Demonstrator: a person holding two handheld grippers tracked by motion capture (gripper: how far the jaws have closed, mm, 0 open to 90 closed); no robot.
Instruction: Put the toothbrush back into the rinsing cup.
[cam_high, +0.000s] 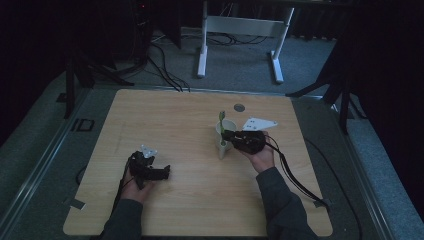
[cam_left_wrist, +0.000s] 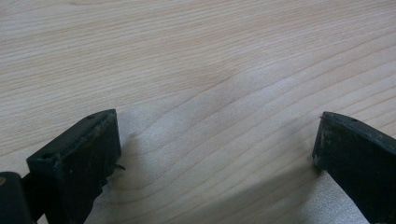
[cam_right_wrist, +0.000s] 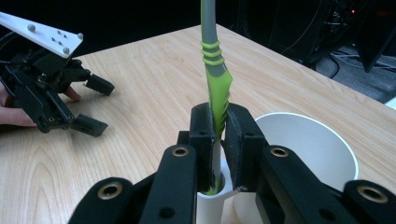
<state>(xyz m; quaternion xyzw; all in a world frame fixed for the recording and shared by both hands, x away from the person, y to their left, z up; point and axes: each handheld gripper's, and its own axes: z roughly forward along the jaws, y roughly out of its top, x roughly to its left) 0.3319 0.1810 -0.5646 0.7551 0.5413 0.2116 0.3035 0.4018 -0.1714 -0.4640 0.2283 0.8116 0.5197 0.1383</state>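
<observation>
A slim green and grey handle (cam_right_wrist: 212, 56) stands upright with its lower end in a small white holder (cam_right_wrist: 210, 203). My right gripper (cam_right_wrist: 219, 126) is shut on the handle's green ribbed part just above the holder. A larger white paper cup (cam_right_wrist: 327, 140) stands right beside the holder. From above, the right gripper (cam_high: 225, 134) sits at the cup (cam_high: 229, 125) and holder (cam_high: 222, 149), right of the table's middle, with the handle's tip (cam_high: 220, 118) poking up. My left gripper (cam_high: 162, 172) rests low over the wooden table (cam_high: 180, 120) at front left, open (cam_left_wrist: 217, 154) with bare wood between its jaws.
A grey round cap (cam_high: 239, 107) is set into the table near its far edge. Beyond the table, a white desk frame (cam_high: 240, 25) and loose cables (cam_high: 165, 70) lie on the grey floor. Dark stands (cam_high: 340, 90) flank the table.
</observation>
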